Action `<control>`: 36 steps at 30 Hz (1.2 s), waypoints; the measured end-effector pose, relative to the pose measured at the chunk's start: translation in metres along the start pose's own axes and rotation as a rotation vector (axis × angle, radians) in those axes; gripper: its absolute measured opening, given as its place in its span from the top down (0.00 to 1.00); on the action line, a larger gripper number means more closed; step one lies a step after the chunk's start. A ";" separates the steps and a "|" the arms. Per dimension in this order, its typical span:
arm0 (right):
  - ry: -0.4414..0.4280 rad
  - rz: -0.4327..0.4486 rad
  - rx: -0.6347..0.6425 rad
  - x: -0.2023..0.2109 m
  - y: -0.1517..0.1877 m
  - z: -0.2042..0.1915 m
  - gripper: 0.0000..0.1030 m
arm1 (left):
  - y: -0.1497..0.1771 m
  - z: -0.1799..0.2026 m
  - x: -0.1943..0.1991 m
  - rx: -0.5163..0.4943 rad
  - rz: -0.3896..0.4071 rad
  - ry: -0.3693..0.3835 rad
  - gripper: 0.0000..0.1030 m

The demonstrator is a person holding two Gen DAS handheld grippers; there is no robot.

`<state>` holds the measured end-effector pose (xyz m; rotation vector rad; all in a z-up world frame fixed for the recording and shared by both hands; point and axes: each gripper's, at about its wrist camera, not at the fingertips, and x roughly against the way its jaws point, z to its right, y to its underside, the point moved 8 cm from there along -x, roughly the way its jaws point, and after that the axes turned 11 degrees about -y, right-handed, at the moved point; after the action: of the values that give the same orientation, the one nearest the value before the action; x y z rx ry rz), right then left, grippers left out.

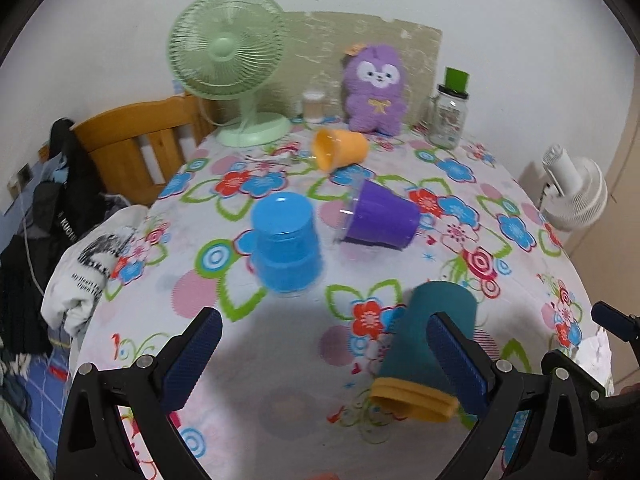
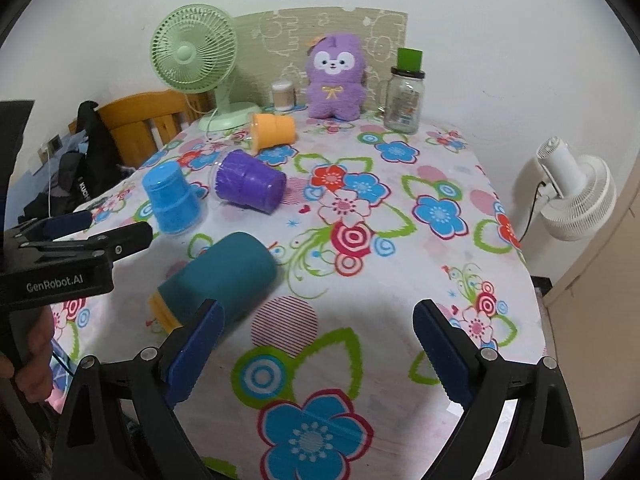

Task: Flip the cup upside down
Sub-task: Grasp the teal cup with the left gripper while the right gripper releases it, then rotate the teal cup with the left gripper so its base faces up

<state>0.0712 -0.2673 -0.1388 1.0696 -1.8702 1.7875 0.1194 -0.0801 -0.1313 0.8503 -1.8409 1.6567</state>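
Note:
A blue cup (image 1: 287, 245) (image 2: 171, 199) stands upside down on the flowered tablecloth. A purple cup (image 1: 380, 216) (image 2: 250, 186) and an orange cup (image 1: 340, 148) (image 2: 273, 130) lie on their sides farther back. A teal cup with a yellow rim (image 1: 424, 348) (image 2: 216, 280) lies on its side near the front. My left gripper (image 1: 324, 344) is open and empty, its right finger (image 1: 460, 360) in front of the teal cup. My right gripper (image 2: 316, 344) is open and empty, to the right of the teal cup. The left gripper also shows in the right wrist view (image 2: 92, 228).
A green fan (image 1: 232, 64), a purple plush toy (image 1: 374, 88), a small jar (image 1: 313, 106) and a glass jar with a green top (image 1: 450, 112) stand at the table's back. A white fan (image 2: 576, 192) is off the right edge. A wooden headboard (image 1: 132, 140) and clothes are on the left.

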 end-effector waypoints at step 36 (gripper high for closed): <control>0.023 -0.030 -0.119 0.002 0.034 0.043 0.06 | 0.018 0.113 -0.067 -0.390 -0.346 0.166 0.00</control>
<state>0.0570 -0.3111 -0.1676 1.0240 -1.9113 1.6424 0.1542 -0.1837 -0.2058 0.7801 -1.7078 1.0762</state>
